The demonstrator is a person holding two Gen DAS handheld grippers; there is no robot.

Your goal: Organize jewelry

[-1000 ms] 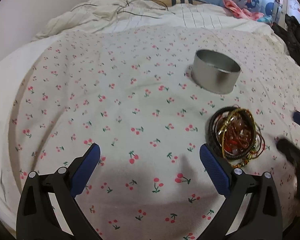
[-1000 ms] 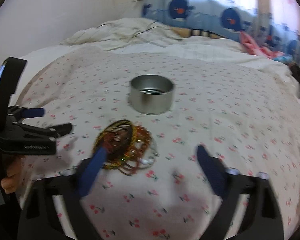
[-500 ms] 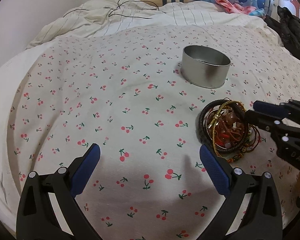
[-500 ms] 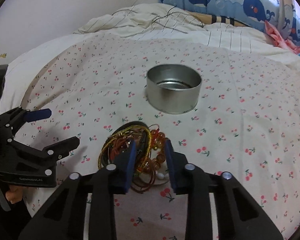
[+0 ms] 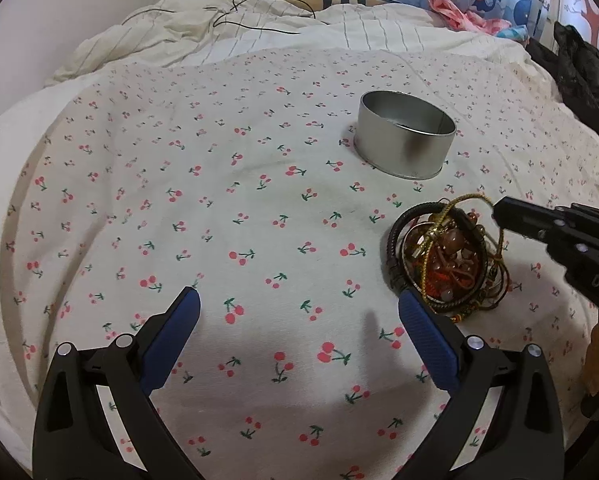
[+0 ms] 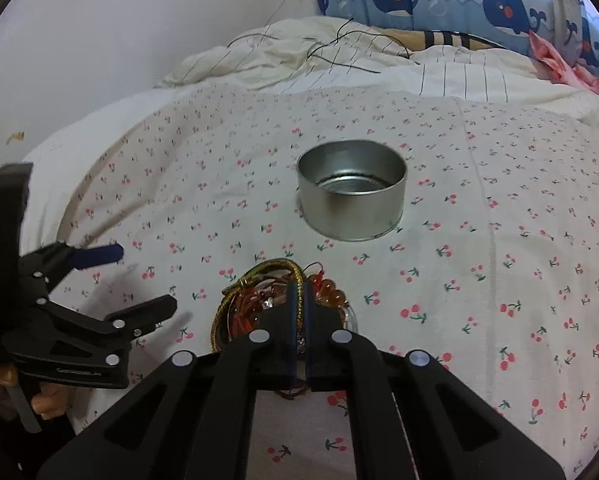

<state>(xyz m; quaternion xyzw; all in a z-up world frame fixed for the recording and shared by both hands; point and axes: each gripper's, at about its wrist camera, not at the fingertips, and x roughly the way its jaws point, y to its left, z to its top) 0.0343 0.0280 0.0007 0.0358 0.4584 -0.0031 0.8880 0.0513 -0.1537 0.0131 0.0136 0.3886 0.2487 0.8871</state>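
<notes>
While the left gripper [image 5: 299,308] is held with jaws wide apart over bare cherry-print bedsheet [image 5: 227,184], the bracelet pile [image 5: 443,256] is seen just beside its right fingertip. The right gripper [image 6: 298,292] is clamped on a gold cord loop [image 6: 275,267] of that pile. The empty round tin [image 6: 353,196] is seen just beyond it, apart.

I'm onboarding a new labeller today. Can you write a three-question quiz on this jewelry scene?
1. True or false: the tin already holds jewelry.
2. Which claw is shut over the bracelet pile: A left, B right, C neither?
3. Fill in: the bedsheet is printed with ____.

Key: 1 false, it is empty. 2 B; the left one is open, off to the side. 3 cherries.
</notes>
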